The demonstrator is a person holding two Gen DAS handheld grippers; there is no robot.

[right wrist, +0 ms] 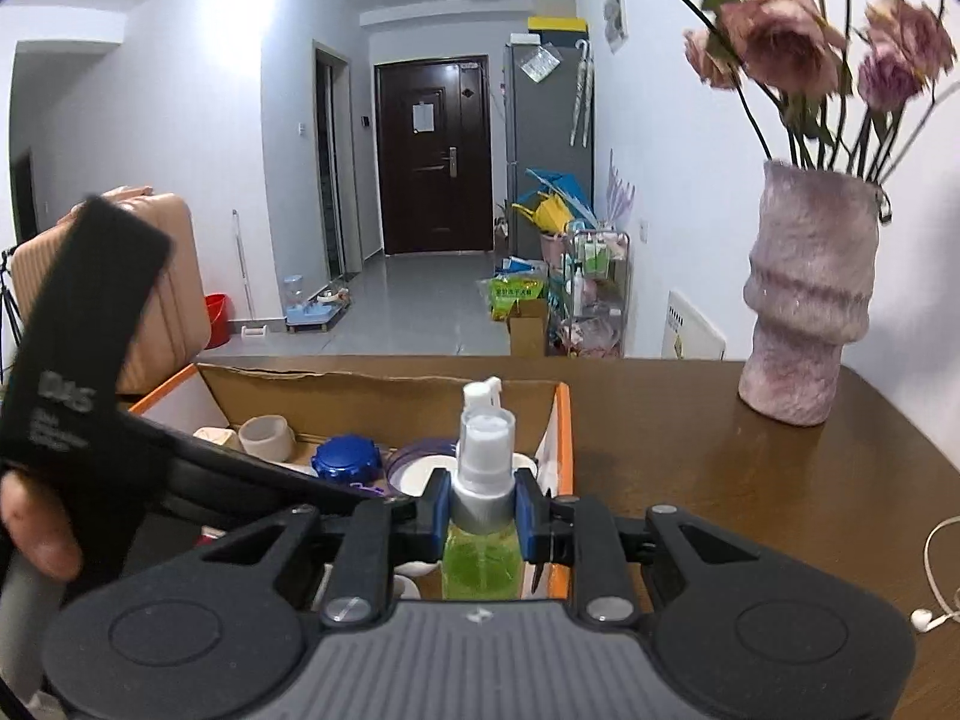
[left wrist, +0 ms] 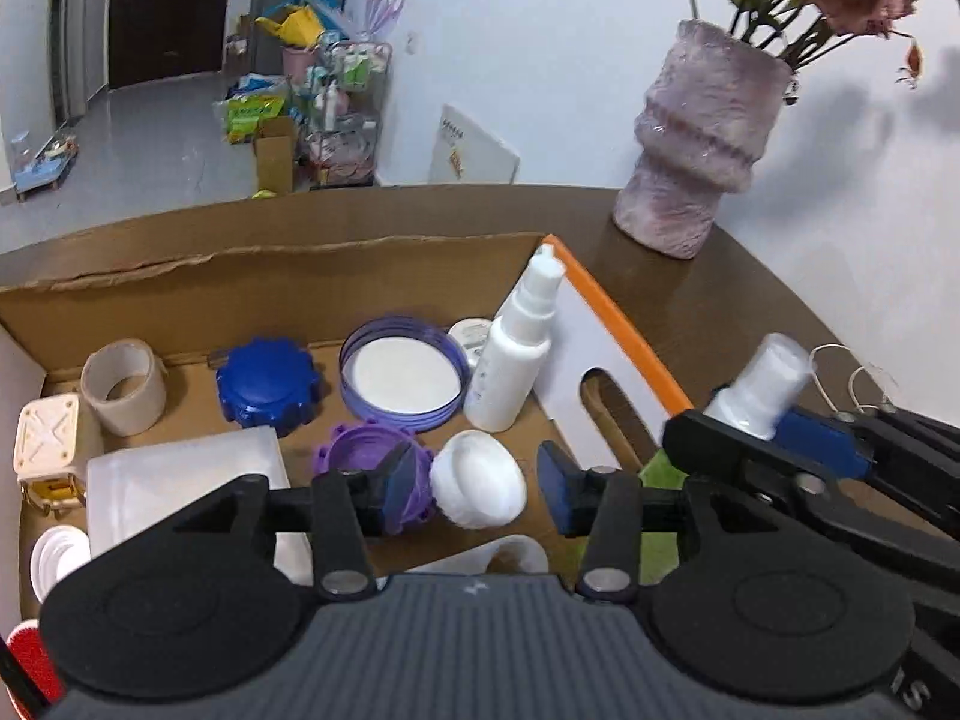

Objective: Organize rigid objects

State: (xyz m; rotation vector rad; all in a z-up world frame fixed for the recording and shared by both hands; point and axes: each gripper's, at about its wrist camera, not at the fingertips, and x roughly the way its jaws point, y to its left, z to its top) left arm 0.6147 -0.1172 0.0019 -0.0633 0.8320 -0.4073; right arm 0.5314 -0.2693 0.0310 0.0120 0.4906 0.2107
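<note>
My right gripper (right wrist: 480,513) is shut on the silver neck of a green pump bottle (right wrist: 482,564) with a clear cap, held upright at the right end of the cardboard box (right wrist: 384,399). The bottle's cap (left wrist: 765,381) also shows in the left wrist view. My left gripper (left wrist: 480,489) is open over the box, with a white ribbed cap (left wrist: 480,480) lying between its fingers below. Inside the box lie a white spray bottle (left wrist: 510,366), a blue lid (left wrist: 267,387), a purple-rimmed lid (left wrist: 402,375), a purple cap (left wrist: 360,450) and a tape roll (left wrist: 123,387).
A pink textured vase (right wrist: 807,300) with dried roses stands on the brown table (right wrist: 750,480) at the right. White earphones (right wrist: 936,588) lie near the table's right edge. A white container (left wrist: 180,486) and a cream toy case (left wrist: 51,450) sit at the box's left.
</note>
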